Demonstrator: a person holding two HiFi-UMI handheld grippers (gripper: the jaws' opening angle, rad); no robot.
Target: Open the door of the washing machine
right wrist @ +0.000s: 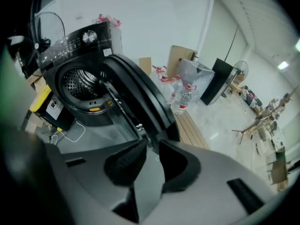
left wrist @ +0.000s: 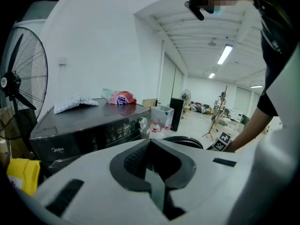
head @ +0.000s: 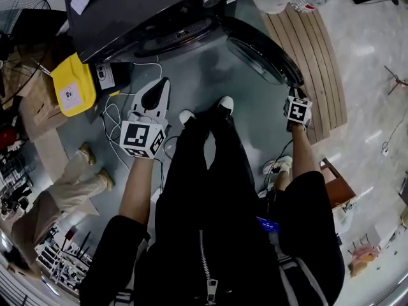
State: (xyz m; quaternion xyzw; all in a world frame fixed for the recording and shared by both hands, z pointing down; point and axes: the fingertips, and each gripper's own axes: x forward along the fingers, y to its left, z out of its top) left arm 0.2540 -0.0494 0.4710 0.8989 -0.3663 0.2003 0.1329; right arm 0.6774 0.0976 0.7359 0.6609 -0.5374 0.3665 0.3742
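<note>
The dark washing machine [head: 127,11] stands at the top of the head view with its round door [head: 261,50] swung wide open toward the right. In the right gripper view the door [right wrist: 140,93] hangs out from the drum opening [right wrist: 79,83]. My right gripper [head: 294,93] is at the door's outer edge; its jaws [right wrist: 151,149] stand a little apart, with the door's rim just beyond the tips and the pads not pressing on it. My left gripper [head: 156,88] hovers over the floor in front of the machine [left wrist: 89,130], jaws [left wrist: 150,144] together and empty.
A yellow container [head: 73,85] and white cables [head: 115,116] lie on the floor left of the machine. A slatted wooden bench [head: 319,62] with water bottles [right wrist: 183,100] runs along the right. A standing fan [left wrist: 23,88] is at the left. Another person's legs [head: 70,183] are at lower left.
</note>
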